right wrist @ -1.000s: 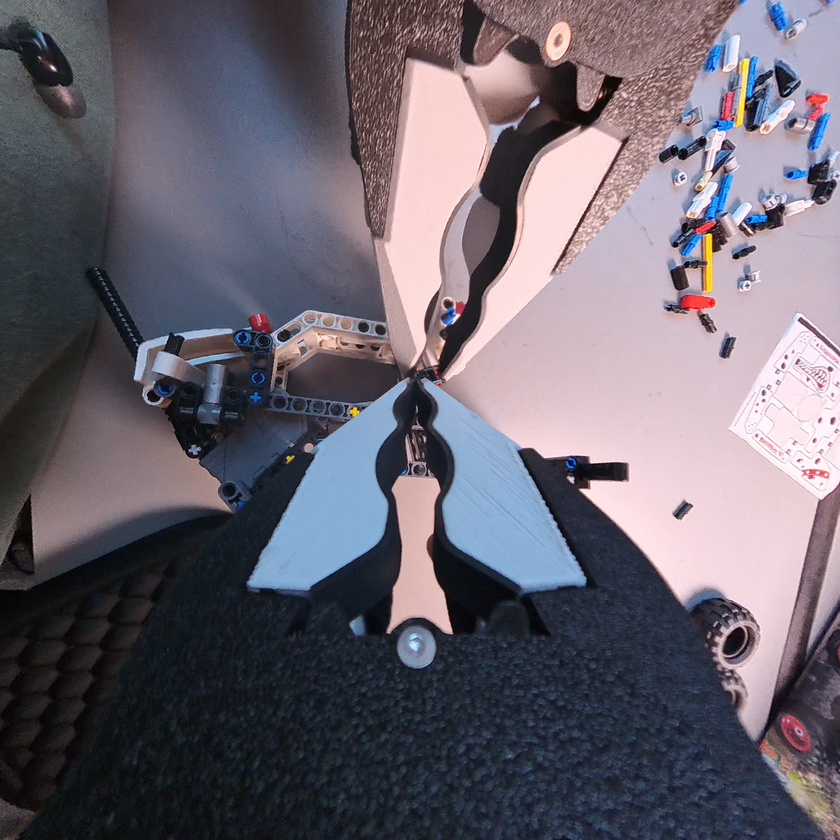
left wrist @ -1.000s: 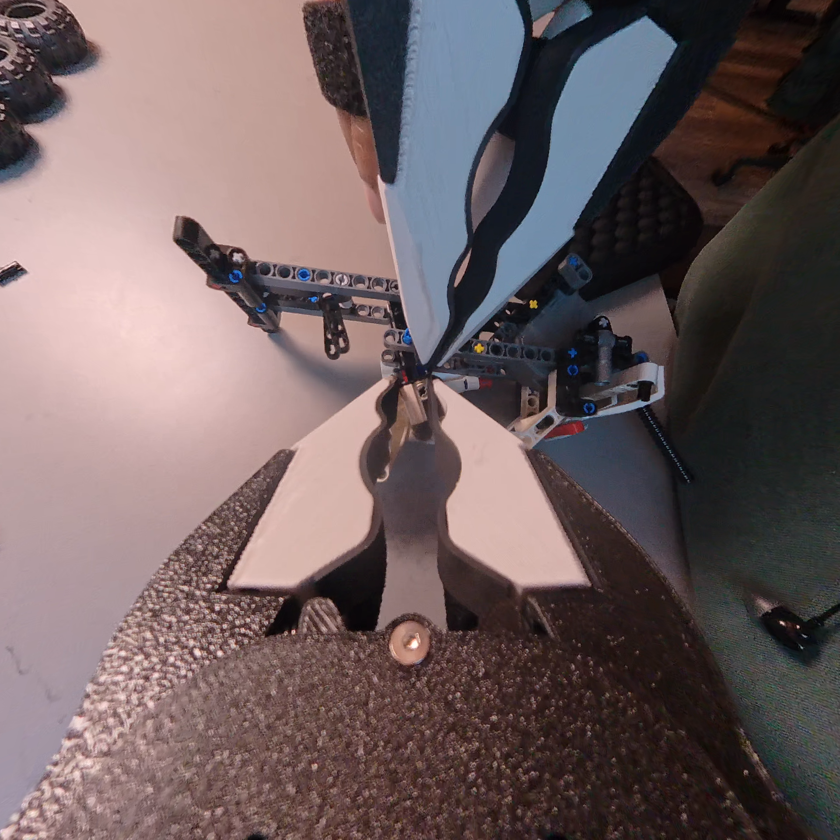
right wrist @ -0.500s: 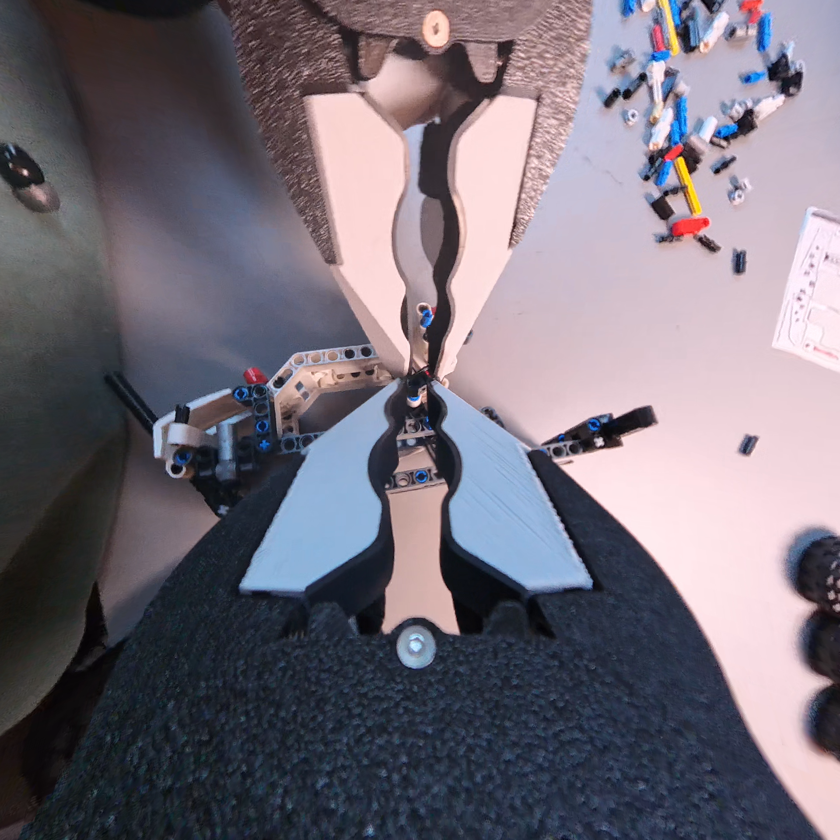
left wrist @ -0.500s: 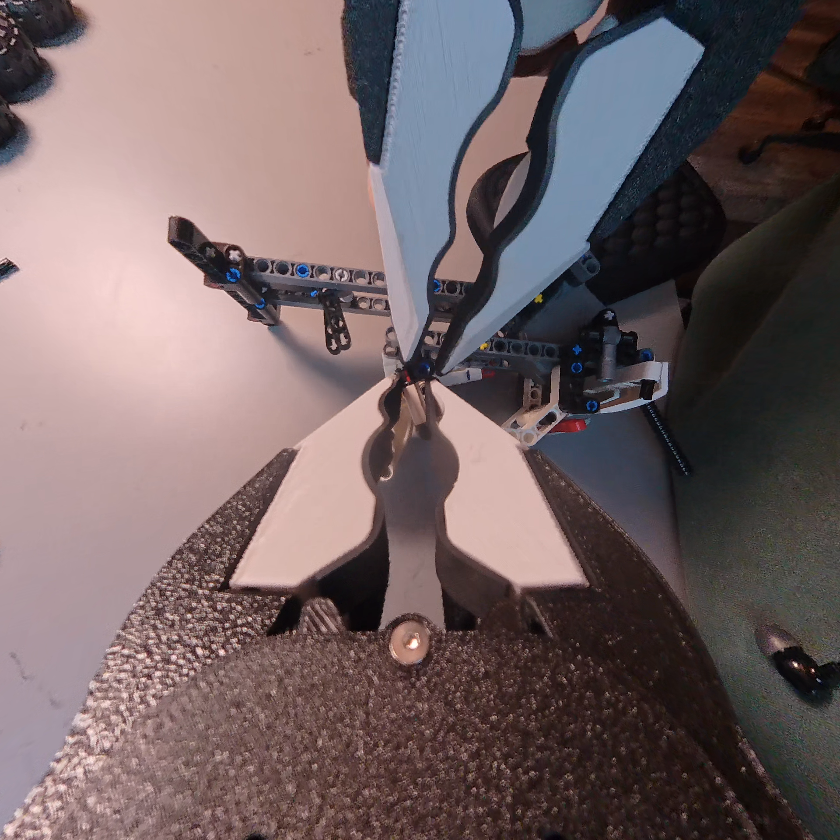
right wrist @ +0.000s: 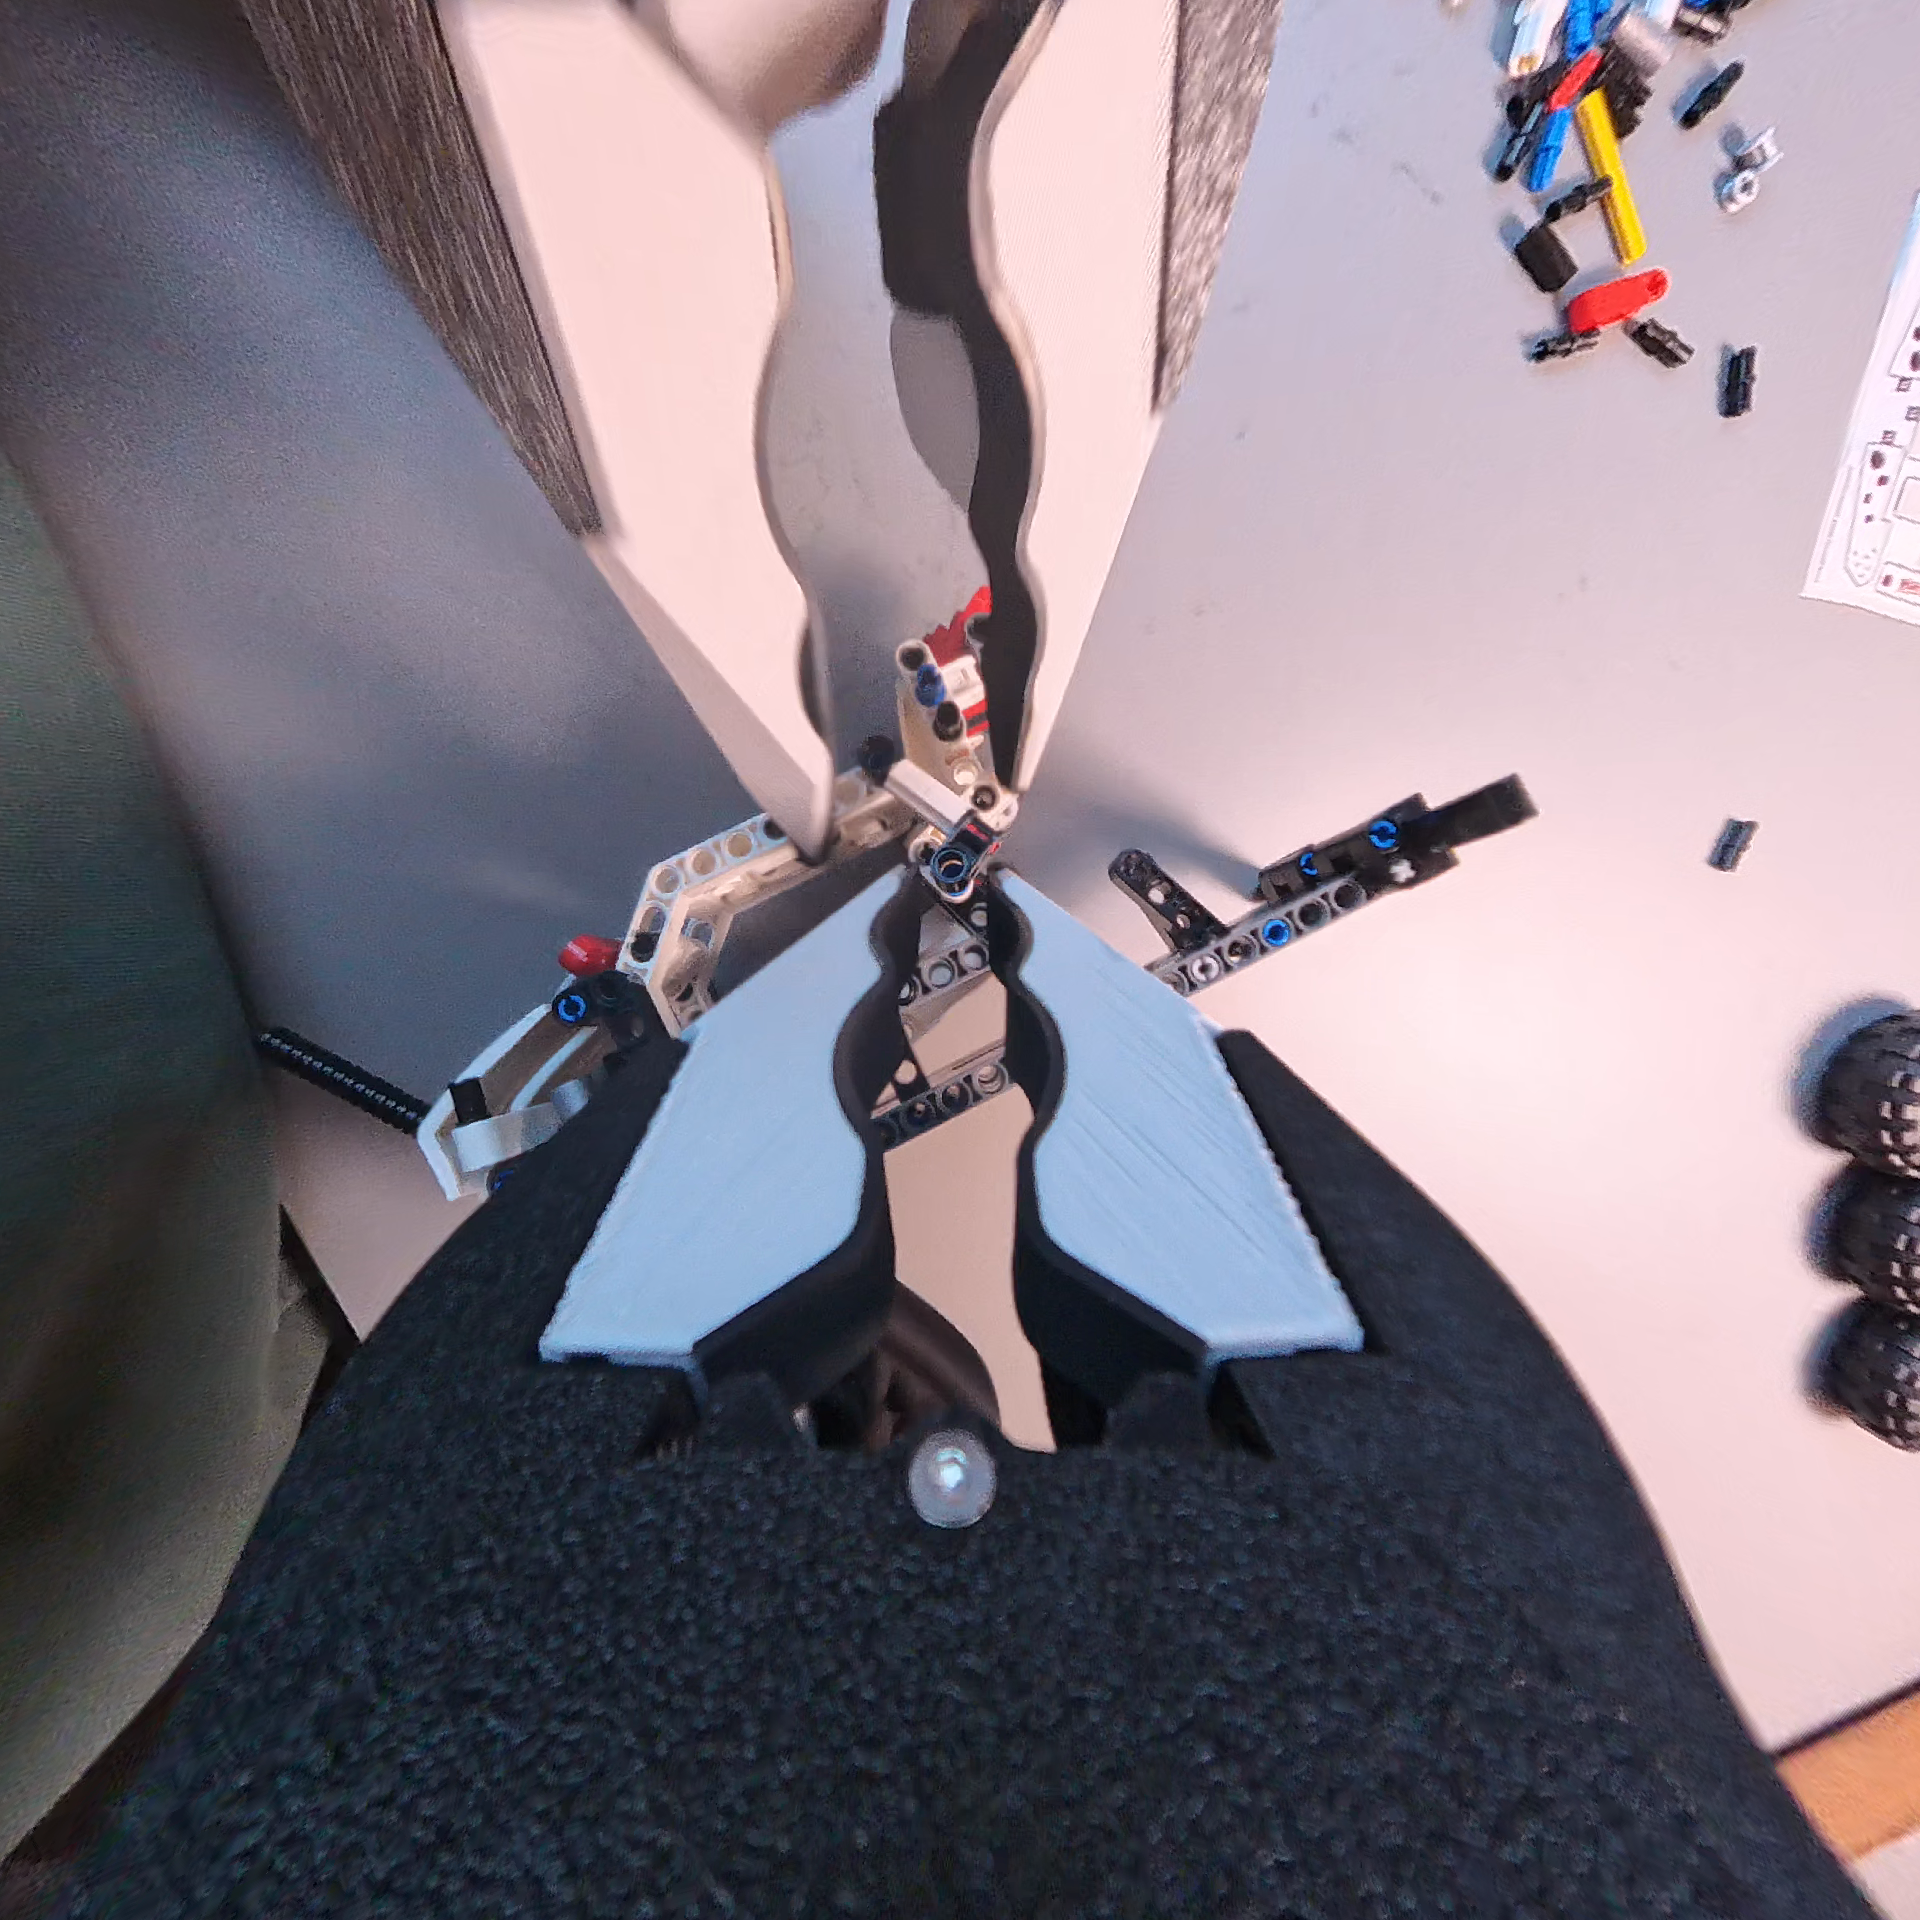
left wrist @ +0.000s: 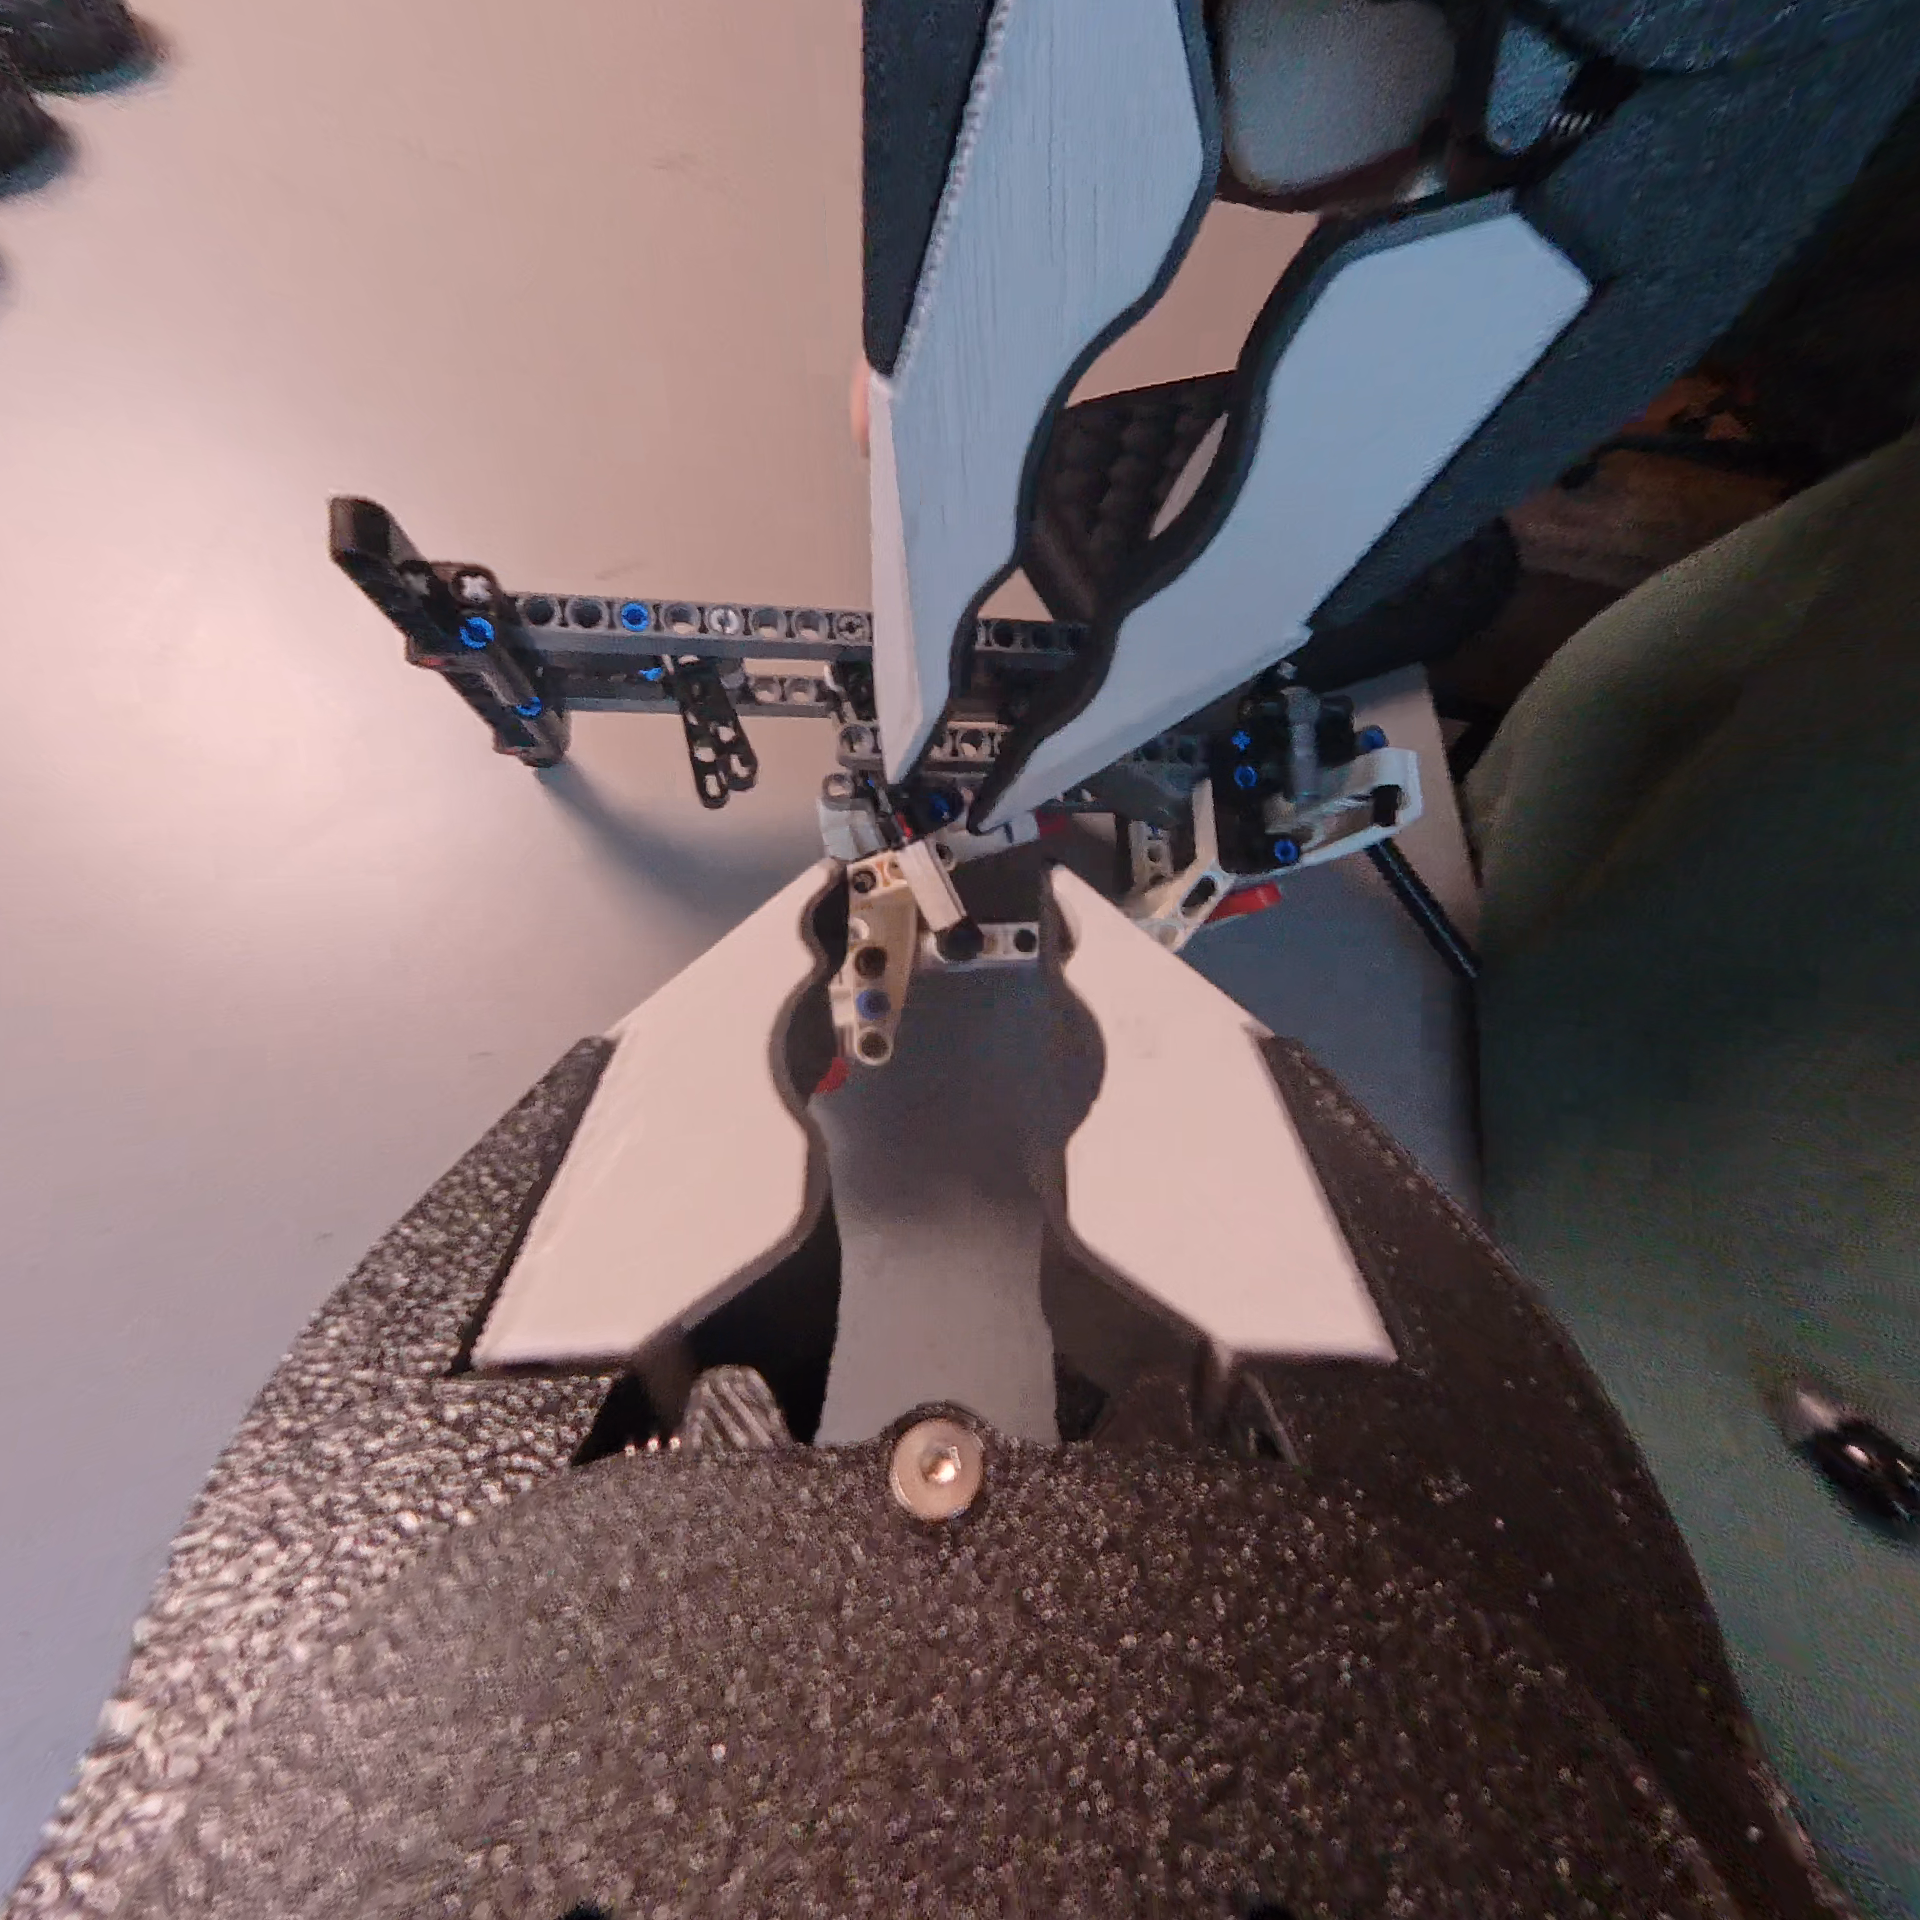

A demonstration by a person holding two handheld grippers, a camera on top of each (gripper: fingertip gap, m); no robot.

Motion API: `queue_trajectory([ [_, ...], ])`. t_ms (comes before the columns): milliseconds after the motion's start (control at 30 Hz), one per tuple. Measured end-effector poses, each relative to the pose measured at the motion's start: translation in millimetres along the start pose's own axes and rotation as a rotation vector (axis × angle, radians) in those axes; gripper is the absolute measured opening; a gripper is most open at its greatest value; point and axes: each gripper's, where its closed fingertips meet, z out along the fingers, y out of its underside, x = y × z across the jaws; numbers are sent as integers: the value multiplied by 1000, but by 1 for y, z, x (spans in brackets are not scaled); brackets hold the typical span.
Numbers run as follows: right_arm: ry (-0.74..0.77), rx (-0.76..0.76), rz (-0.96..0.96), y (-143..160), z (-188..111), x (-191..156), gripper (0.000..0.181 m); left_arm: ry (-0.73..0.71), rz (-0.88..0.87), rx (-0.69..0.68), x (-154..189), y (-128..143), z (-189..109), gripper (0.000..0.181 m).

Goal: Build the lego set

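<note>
The half-built lego model lies on the grey table: a long dark grey beam (left wrist: 727, 623) on the left, a white curved end (left wrist: 1340, 800) on the right. My left gripper (left wrist: 935, 899) is open at the model's near side. A tan and white beam piece (left wrist: 878, 966) stands between its fingers, close to the left one. My right gripper (right wrist: 951, 883) faces it from the other side, shut on a small grey connector with a blue pin (right wrist: 951, 860) on the model. In the right wrist view the white frame (right wrist: 717, 883) and grey beam (right wrist: 1278, 925) spread to either side.
A heap of loose parts (right wrist: 1590, 156) and a printed sheet (right wrist: 1881, 416) lie at the far right. Three black tyres (right wrist: 1870, 1226) sit at the right edge. A black ridged rod (right wrist: 332, 1070) sticks out near a person's green clothing (left wrist: 1714, 1039). Only a small space, under 4 cm, lies between the two pairs of fingers.
My left gripper's fingers have spread apart and let go of the tan piece. My right gripper has swung round to face the left one head-on and stays closed on the model.
</note>
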Motion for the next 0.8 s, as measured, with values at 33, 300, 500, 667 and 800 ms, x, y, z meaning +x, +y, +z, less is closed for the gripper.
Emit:
queue_trajectory([
  [33, -3, -10, 6, 0, 1, -2, 14, 53, -20, 9, 3, 1, -5, 42],
  [300, 47, -87, 48, -4, 4, -1, 14, 203, 130, 12, -4, 18, 5, 72],
  [500, 51, -130, 69, 1, 1, -5, 9, 221, 175, -43, 1, 30, 16, 36],
  [667, 88, -119, 79, 8, -2, -8, 8, 117, 189, -61, 2, 31, 20, 24],
  [800, 111, -79, 108, 11, -3, -9, 7, 77, 165, -52, 2, 30, 22, 23],
])
